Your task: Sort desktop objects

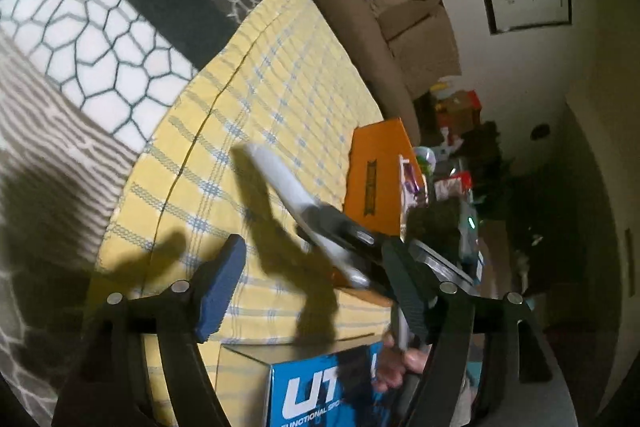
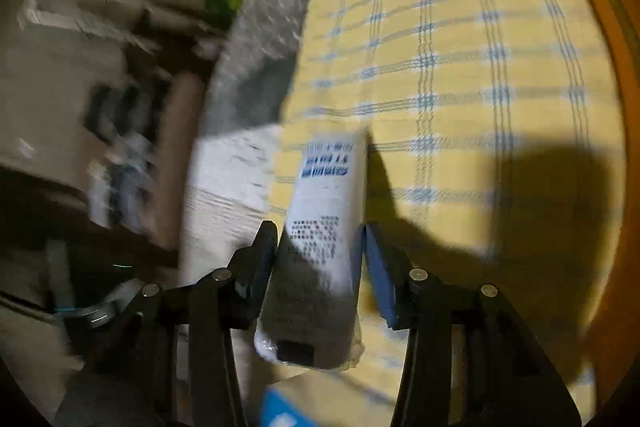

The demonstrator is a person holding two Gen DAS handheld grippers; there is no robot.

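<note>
A white tube [image 2: 328, 211] with blue and dark print sits between the blue pads of my right gripper [image 2: 320, 239], which is shut on it above the yellow checked cloth [image 2: 460, 67]. In the left wrist view the same white tube [image 1: 276, 175] hangs in the air with the right gripper [image 1: 348, 231] around its lower part, and it throws a shadow on the yellow checked cloth [image 1: 248, 99]. My left gripper [image 1: 316, 251] stands open in the foreground with nothing pressed between its pads.
An orange box [image 1: 376, 179] lies on the cloth's right side, with cluttered packets behind it. A blue printed box [image 1: 320, 399] sits at the near edge. A hand [image 1: 396, 367] shows low on the right. A brown sofa [image 1: 360, 7] and patterned rug [image 1: 80, 27] lie beyond the table.
</note>
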